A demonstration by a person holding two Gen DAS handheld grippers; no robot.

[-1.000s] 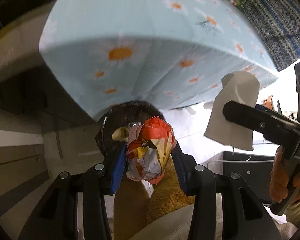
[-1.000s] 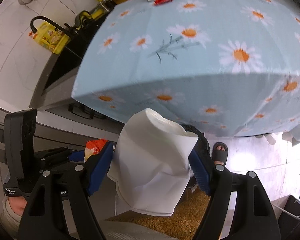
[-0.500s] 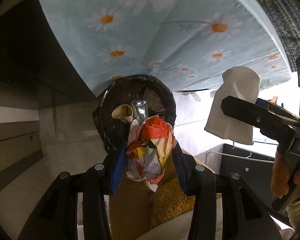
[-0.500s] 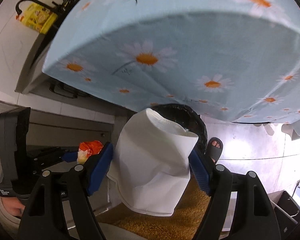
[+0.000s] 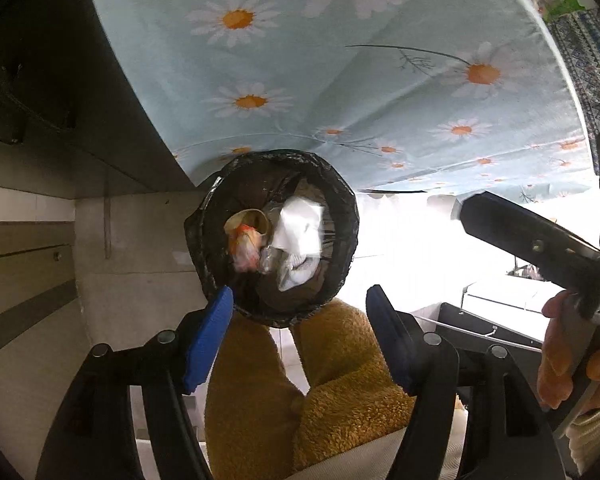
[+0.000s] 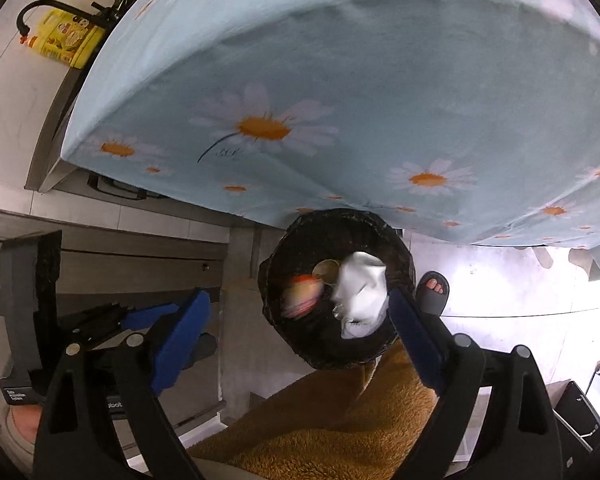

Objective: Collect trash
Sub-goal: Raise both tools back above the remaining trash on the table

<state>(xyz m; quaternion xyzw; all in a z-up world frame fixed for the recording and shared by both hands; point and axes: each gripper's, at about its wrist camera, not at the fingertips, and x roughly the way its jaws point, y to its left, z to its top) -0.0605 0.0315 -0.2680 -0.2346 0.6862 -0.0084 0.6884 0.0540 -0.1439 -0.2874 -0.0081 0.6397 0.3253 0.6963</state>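
Falling into the black-lined bin (image 5: 342, 200), a crumpled wrapper (image 5: 246, 248) and white paper (image 5: 300, 236) look light and soft. Both tongs, left (image 5: 300, 344) and right (image 6: 296, 340), have just been opening and stand apart, empty; pinch such scraps mid-bunch.

The orange wrapper (image 5: 245, 249) in the bin (image 5: 342, 196) is a motion-blurred smear; the tablecloth (image 5: 340, 92) hides the bin's far rim.

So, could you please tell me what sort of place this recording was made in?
Most likely a home kitchen: a table under a daisy-print tablecloth, a black faucet beside a yellow pack at a counter, and a bag-lined trash bin on the tiled floor.
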